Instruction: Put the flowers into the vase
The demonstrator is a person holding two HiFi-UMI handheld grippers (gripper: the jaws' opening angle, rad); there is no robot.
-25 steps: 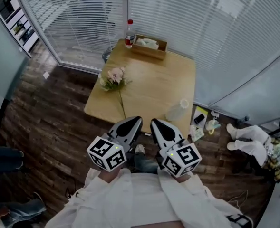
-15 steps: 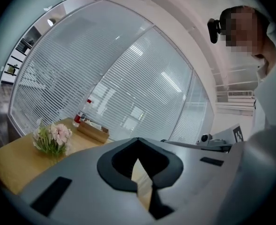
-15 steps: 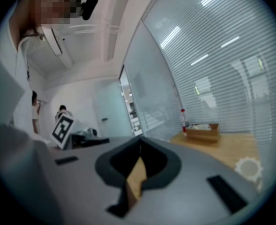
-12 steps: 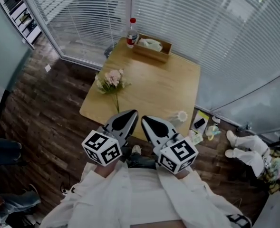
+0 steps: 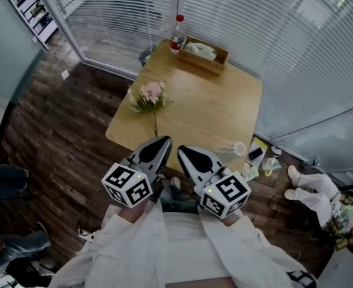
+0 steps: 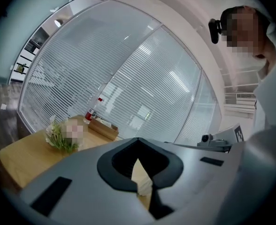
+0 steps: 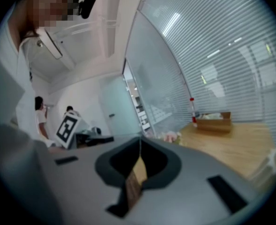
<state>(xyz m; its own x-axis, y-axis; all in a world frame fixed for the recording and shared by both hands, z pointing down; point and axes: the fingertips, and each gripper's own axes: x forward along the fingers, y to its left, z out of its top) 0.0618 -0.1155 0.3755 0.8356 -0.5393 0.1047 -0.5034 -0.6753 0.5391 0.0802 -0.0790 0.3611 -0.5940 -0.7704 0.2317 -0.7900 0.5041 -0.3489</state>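
Observation:
A bunch of pale pink flowers with green leaves and a long stem lies on the left part of the wooden table. The flowers show ahead and to the left in the left gripper view, and the flowers are small beyond the jaws in the right gripper view. A clear glass vase is at the table's near right edge, and this vase is blurred at the far right. My left gripper and right gripper hover side by side before the table's near edge, both shut and empty. The left gripper and right gripper have their tips together.
A red-capped bottle and a wooden box stand at the table's far edge, against the blind-covered glass wall. Small items and a person's white-clad legs are on the floor right of the table. Another person's legs are at far left.
The head view has swung, so the table now sits higher and further right. Both grippers stayed shut and close together, shifting slightly. The flowers and vase have not moved on the table.

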